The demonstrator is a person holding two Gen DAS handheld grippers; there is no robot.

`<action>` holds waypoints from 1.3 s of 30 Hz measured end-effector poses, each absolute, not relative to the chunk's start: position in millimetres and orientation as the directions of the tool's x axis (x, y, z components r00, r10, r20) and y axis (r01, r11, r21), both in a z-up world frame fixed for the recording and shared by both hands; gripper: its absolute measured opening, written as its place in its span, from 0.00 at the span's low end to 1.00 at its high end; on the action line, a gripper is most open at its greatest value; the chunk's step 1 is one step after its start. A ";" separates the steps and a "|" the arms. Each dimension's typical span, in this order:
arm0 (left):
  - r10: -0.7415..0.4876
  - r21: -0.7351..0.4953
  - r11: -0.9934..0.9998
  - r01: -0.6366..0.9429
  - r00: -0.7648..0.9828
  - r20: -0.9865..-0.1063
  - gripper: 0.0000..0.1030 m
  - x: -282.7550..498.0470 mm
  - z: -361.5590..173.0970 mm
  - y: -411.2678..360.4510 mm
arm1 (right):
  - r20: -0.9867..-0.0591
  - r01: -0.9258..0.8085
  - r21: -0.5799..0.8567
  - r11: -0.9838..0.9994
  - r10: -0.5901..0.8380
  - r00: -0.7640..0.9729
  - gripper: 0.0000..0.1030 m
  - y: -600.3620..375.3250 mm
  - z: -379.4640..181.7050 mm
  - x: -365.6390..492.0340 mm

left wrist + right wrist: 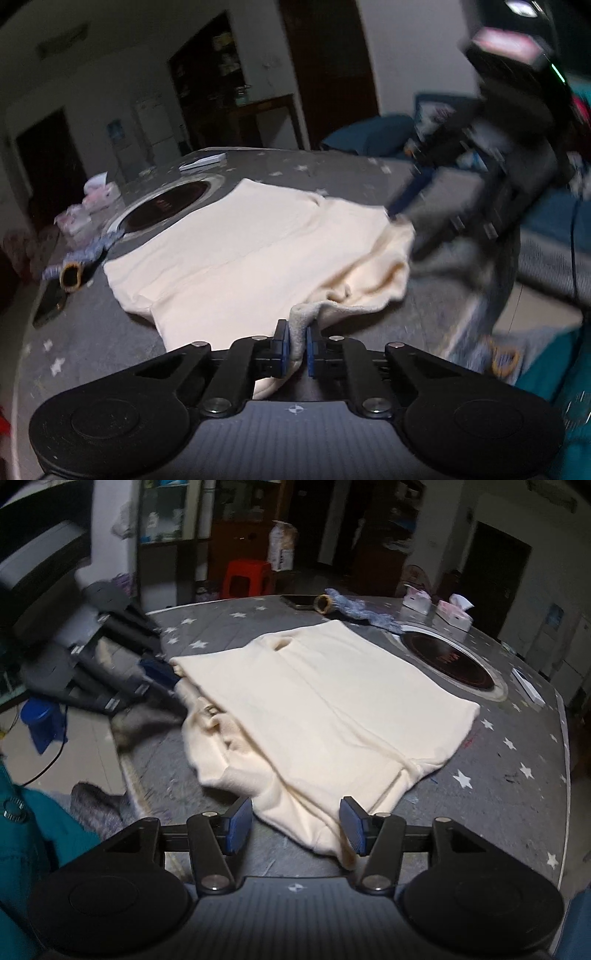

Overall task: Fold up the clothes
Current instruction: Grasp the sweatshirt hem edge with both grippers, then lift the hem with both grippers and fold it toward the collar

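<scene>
Cream garment point(325, 709) lies spread across the middle of your grey, star-printed tabletop point(517, 775), mostly flat, with its near edge bunched into soft rolls and folds toward you. Your left hand-held gripper point(294, 345) is angled down at the cloth and its blue pads point(281, 341) are pressed together on a fold of that bunched edge, so a strip of fabric stands pinched upright between them. Your right hand-held gripper point(296, 825) also tilts down over the tabletop; its jaws stand spread apart, with the lower corner of the garment lying in the gap but neither pad pressing on it. In the left wrist view, the right device appears blurred at the far right side of the garment, its blue tip near the cloth's edge; in the right wrist view, the left device is a blurred dark shape at the garment's left edge.

Beyond the garment, a round dark cooktop point(448, 661) is set into the tabletop just beside the cloth's far side. A blue patterned cloth roll point(354, 607) and a dark phone point(299, 601) lie near the far rim, and two small pink-and-white tissue packs point(436, 603) sit beside the cooktop. A red stool point(245, 576) stands on the floor behind the tabletop.
</scene>
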State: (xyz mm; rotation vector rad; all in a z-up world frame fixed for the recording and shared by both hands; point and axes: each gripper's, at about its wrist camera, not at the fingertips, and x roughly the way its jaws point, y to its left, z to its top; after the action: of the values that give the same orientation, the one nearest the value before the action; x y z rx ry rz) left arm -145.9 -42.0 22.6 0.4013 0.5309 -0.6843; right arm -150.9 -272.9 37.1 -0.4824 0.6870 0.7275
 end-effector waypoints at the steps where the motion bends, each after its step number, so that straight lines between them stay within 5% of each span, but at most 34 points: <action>1: -0.490 0.147 0.724 0.674 0.653 -0.577 0.08 -141.1 25.8 -39.7 | -0.713 -0.746 -0.171 0.644 0.442 0.545 0.53 -271.8 36.5 -152.9; 9: -0.541 -0.021 0.774 0.633 0.643 -0.543 0.08 -98.6 46.3 -33.3 | -0.684 -0.761 -0.209 0.614 0.465 0.563 0.51 -256.6 25.2 -144.6; 17: -0.544 -0.060 0.778 0.625 0.623 -0.562 0.12 -86.4 39.0 -26.5 | -0.694 -0.743 -0.046 0.668 0.513 0.505 0.18 -258.2 25.0 -109.0; 25: -0.494 0.101 0.747 0.657 0.650 -0.578 0.30 -125.2 31.9 -17.7 | -0.687 -0.716 0.043 0.697 0.541 0.486 0.15 -266.3 32.5 -88.6; 31: -0.438 0.226 0.716 0.660 0.677 -0.591 0.31 -136.1 18.8 -18.5 | -0.683 -0.710 0.035 0.703 0.535 0.497 0.15 -263.8 31.6 -90.9; 33: -0.430 0.268 0.695 0.668 0.684 -0.589 0.30 -140.0 15.9 -20.0 | -0.681 -0.708 0.028 0.705 0.532 0.503 0.14 -262.9 31.3 -93.2; 36: -0.439 0.239 0.695 0.678 0.664 -0.606 0.07 -135.2 15.1 -16.3 | -0.673 -0.708 0.021 0.706 0.533 0.513 0.11 -262.4 31.6 -98.0; 39: -0.455 0.199 0.717 0.668 0.665 -0.592 0.05 -135.7 19.1 -11.3 | -0.666 -0.706 0.011 0.709 0.531 0.524 0.10 -260.6 32.9 -103.3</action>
State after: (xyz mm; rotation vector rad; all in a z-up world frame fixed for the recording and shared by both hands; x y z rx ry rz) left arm -135.7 -11.3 19.1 0.4245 0.5409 -0.6564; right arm -103.3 -260.6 32.9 -0.2758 0.6949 0.7513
